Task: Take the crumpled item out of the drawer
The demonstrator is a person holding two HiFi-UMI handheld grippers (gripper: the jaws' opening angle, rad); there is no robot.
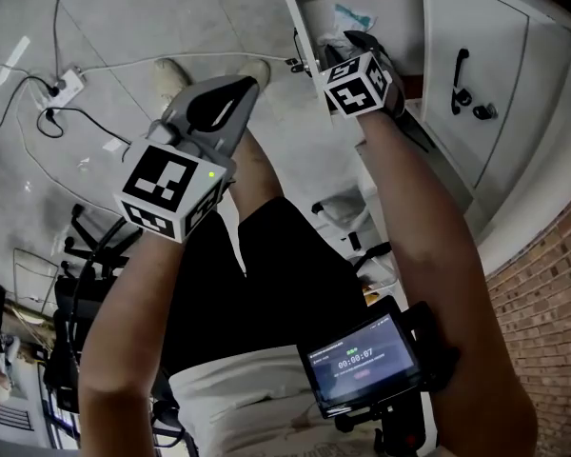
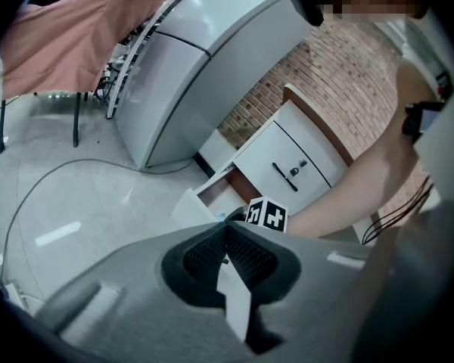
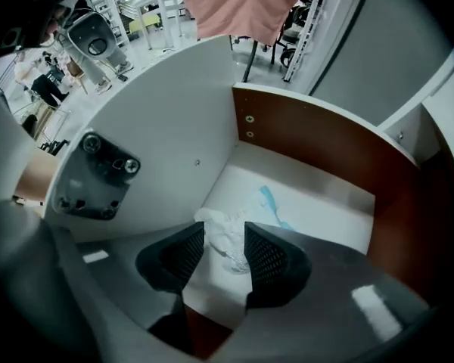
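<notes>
The white drawer (image 1: 309, 3) stands pulled out of the low cabinet at the top of the head view. On its floor lies a crumpled white item (image 3: 225, 234), with a pale blue strip (image 3: 273, 202) just beyond it. My right gripper (image 3: 225, 252) points straight down into the drawer. Its jaws are open, one on each side of the crumpled item, and the pads do not press it. In the head view its marker cube (image 1: 362, 82) covers most of the item. My left gripper (image 1: 240, 89) hangs shut and empty over the floor, left of the drawer (image 2: 204, 199).
A cabinet door with a black handle (image 1: 460, 69) and a lock (image 1: 485, 111) sits right of the drawer, by a brick wall (image 1: 552, 284). Cables and a power strip (image 1: 65, 86) lie on the floor at left. A small screen (image 1: 362, 360) is at the person's waist.
</notes>
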